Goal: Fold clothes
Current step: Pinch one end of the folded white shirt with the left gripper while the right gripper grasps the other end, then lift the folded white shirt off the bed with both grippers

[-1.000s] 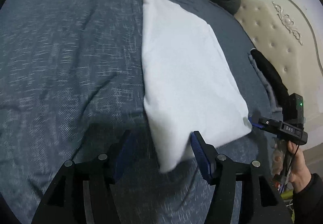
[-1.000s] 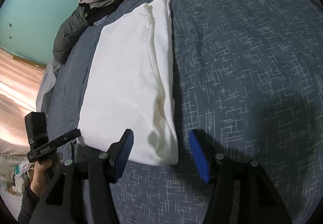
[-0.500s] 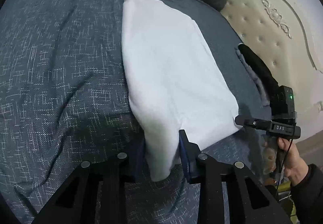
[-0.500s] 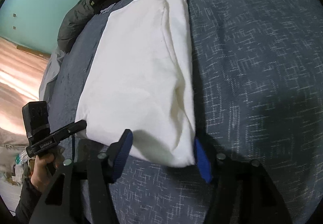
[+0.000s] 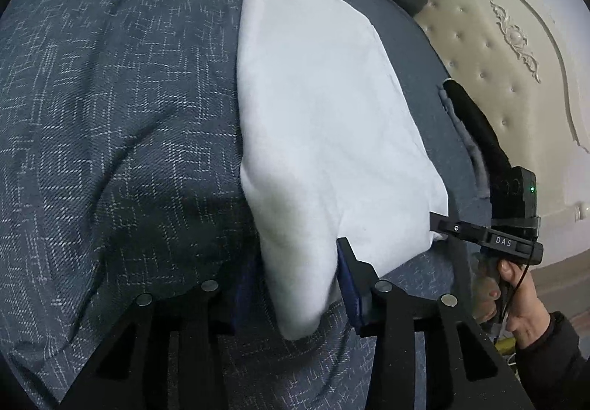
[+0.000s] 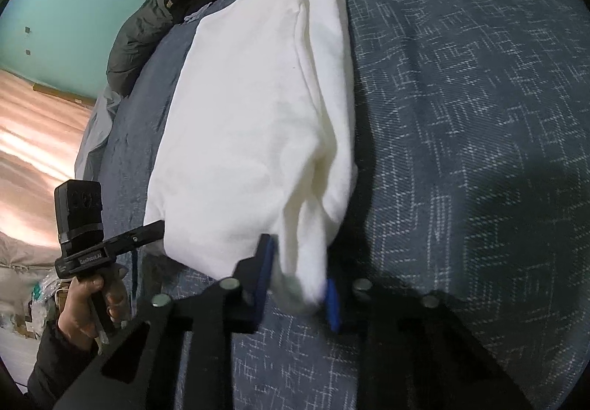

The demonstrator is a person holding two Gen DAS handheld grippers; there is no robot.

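White garment (image 6: 254,122): right wrist alone shows its layered edge, teal wall (image 6: 73,0).

Right gripper (image 6: 297,281) closing on white garment (image 6: 254,114) corner, on blue bedspread (image 6: 461,96)

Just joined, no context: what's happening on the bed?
A person is folding a white garment on a dark blue patterned bedspread, holding a pair of tongs in each hand. The garment lies as a long, already folded strip. The left tongs straddle one near corner, jaws opening at this moment with cloth between them. The right tongs are closing on the other near corner, which bunches between the blue pads. A dark jacket lies at the far edge of the bed.
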